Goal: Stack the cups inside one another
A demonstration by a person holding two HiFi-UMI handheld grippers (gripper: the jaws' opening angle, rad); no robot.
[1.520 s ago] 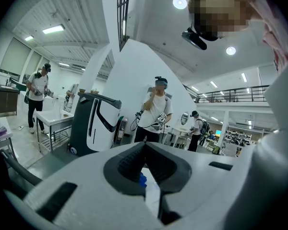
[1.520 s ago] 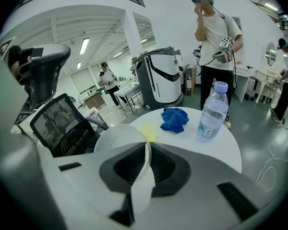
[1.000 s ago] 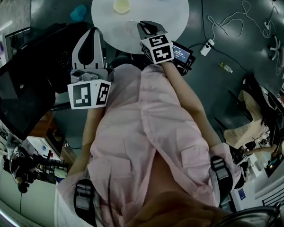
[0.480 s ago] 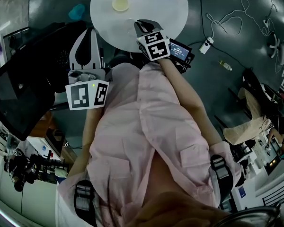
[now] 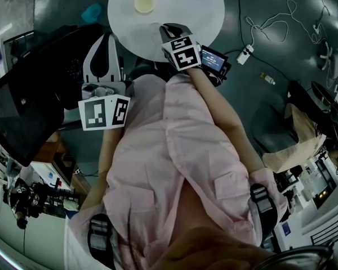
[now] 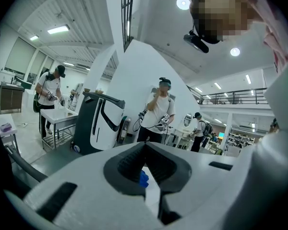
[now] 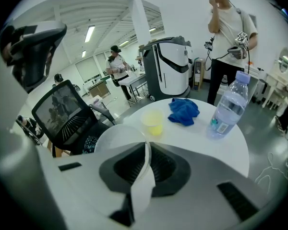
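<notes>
At the near edge of the round table (image 7: 201, 145), your right gripper (image 7: 145, 150) had its jaws pinched on the wall of the clear cup (image 7: 116, 137), one jaw inside the rim and one outside. The cup's mouth faced up and hung off to the gripper's left. The yellow cup (image 7: 152, 122) stood upright farther in on the table, well apart from the clear one. The blue cloth (image 7: 184, 110) lay near it and the water bottle (image 7: 228, 109) stood off to the right.

Your left gripper (image 6: 144, 146) was off the table, its jaws pressed together at the tips. A speck of blue showed through the gap below them, probably the cloth far beyond rather than anything gripped, though that view was too cramped to be sure.

The step in hand looked to be carrying the clear cup over to nest with the yellow one. To do it well, you needed a light pinch so the thin wall didn't buckle, with the cup level and centred over the yellow mouth before lowering. The yellow cup looked light enough to skid, so a steadying left gripper beside it would have helped.
</notes>
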